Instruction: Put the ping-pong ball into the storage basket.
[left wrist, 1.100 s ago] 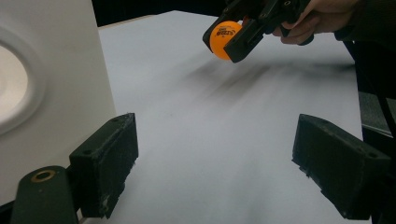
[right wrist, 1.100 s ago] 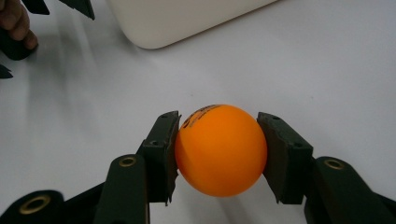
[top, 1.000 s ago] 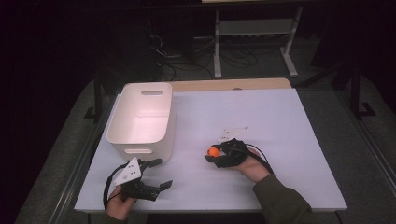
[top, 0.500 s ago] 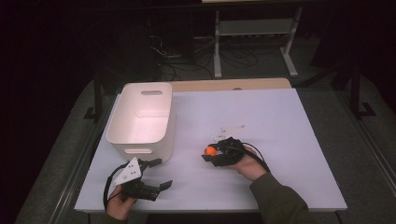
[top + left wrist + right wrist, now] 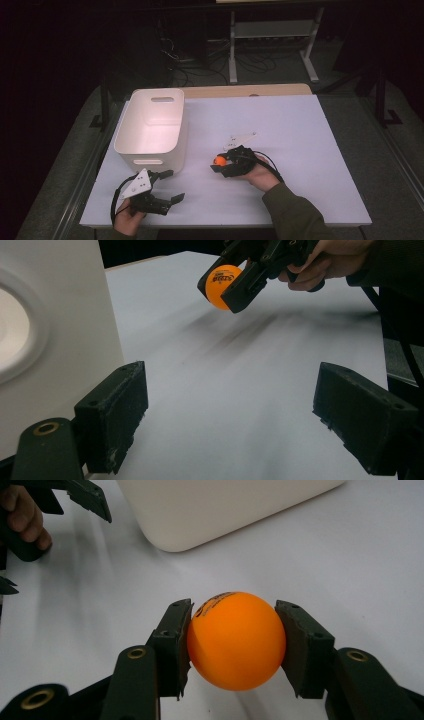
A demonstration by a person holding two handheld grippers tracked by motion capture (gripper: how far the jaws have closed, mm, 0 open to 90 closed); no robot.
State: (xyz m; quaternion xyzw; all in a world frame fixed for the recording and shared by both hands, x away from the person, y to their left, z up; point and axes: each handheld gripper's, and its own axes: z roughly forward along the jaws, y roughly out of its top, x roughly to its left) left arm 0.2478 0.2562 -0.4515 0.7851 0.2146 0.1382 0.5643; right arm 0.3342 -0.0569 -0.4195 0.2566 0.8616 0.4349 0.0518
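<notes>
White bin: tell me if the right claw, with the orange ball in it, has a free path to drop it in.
Probably yes. The right claw is shut on the orange ball, and only bare table lies between it and the white bin, whose top is open. The left claw sits open, nearer the person.

Black print on the orange ball (image 5: 222, 286) is too blurred to read.

Table (image 5: 300, 130) brightly lit, surroundings dark; high view soft, grainy; motion streaks blur left gripper view.
</notes>
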